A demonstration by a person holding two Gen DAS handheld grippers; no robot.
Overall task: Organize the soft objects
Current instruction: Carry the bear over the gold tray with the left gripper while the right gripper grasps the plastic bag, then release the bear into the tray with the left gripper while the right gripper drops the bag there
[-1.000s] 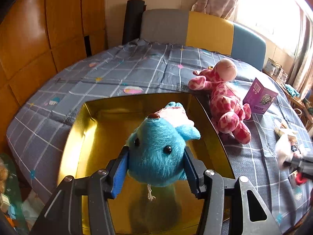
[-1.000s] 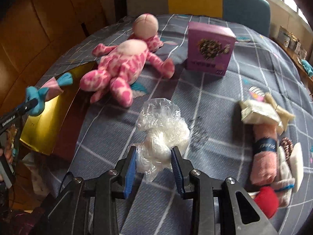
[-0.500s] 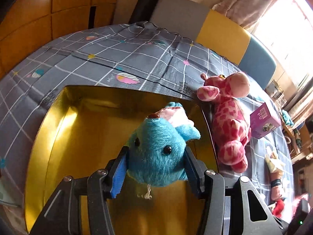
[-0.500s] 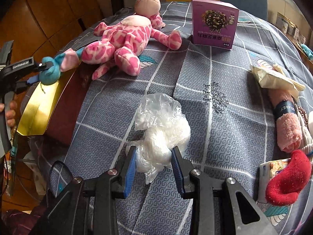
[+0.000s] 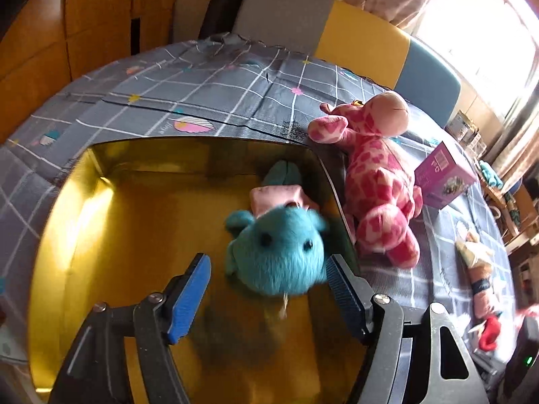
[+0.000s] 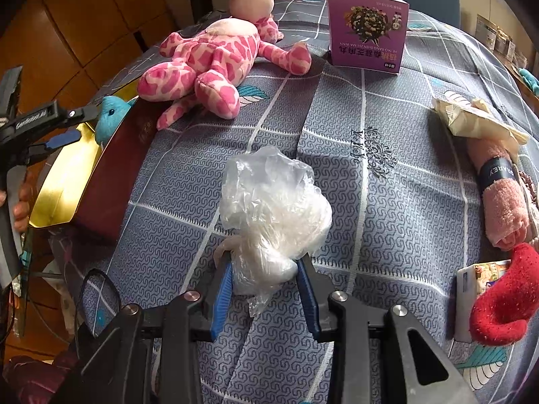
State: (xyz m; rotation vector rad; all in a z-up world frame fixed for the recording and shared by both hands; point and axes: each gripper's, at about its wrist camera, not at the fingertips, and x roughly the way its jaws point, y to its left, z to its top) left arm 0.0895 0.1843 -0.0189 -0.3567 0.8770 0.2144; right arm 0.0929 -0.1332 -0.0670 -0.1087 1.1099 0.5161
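Note:
A blue plush toy [image 5: 279, 252] with a pink body lies inside the gold-lined box [image 5: 134, 235], by its right wall. My left gripper [image 5: 266, 262] stands over it with jaws opening. The left pad [image 5: 188, 296] is clear of the toy and the right pad is at its cheek. In the right wrist view my right gripper [image 6: 264, 269] is shut on a clear plastic bag [image 6: 273, 202] of white stuffing, low over the grey checked cloth. The pink spotted giraffe plush [image 6: 209, 57] lies beside the box [image 6: 111, 175], and the blue toy [image 6: 109, 118] shows at its rim.
A purple carton [image 6: 367, 30] stands behind the giraffe. At the right lie a cream packet [image 6: 471, 121], a rolled pink towel [image 6: 502, 198] and a red sock [image 6: 505, 299]. A hand [image 6: 20, 202] holds the left tool at the table's left edge. Chairs stand at the far side.
The left jaws have spread and the blue toy has slipped out of their grip, down into the box. The right gripper sank toward the cloth, still holding the bag.

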